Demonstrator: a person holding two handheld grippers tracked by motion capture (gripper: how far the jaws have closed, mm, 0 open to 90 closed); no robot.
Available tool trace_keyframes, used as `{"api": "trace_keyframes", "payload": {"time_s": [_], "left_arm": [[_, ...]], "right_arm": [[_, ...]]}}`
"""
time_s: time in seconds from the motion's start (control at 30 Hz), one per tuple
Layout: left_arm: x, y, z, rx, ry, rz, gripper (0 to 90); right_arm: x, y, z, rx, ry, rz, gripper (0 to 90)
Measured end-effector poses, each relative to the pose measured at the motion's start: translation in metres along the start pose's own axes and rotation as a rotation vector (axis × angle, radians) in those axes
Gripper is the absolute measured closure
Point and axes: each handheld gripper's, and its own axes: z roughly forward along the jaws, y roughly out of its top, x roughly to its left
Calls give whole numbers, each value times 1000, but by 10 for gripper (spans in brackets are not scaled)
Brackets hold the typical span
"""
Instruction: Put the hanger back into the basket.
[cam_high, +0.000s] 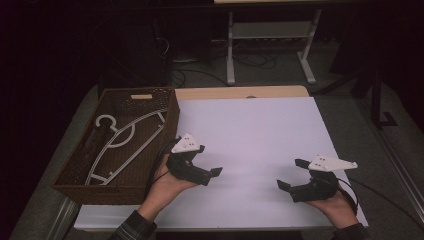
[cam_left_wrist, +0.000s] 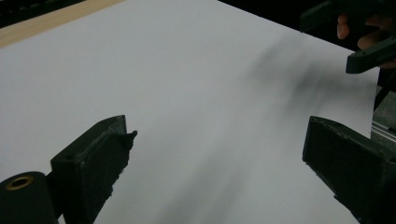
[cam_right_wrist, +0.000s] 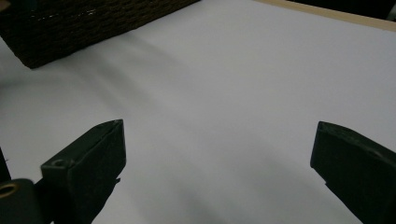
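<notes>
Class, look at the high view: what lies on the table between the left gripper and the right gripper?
Nothing: between the left gripper and the right gripper, the high view shows bare white sheet.

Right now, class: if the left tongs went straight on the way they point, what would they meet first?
Probably the right tongs, seen ahead across the bare white sheet. The open left tongs hold nothing; depth is unclear, so they might pass short.
</notes>
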Motion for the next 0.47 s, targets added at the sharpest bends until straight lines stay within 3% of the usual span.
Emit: {"api": "trace_keyframes", "payload": {"time_s": [0.2,0.47], "left_arm": [[-2,-20,12,-17,4,6,62],[1,-30,15,-4,-2,22,62]], "right_arm": [[0,0,1,5,1,0,30],[-1,-2,3,11,1,-3,30]]}}
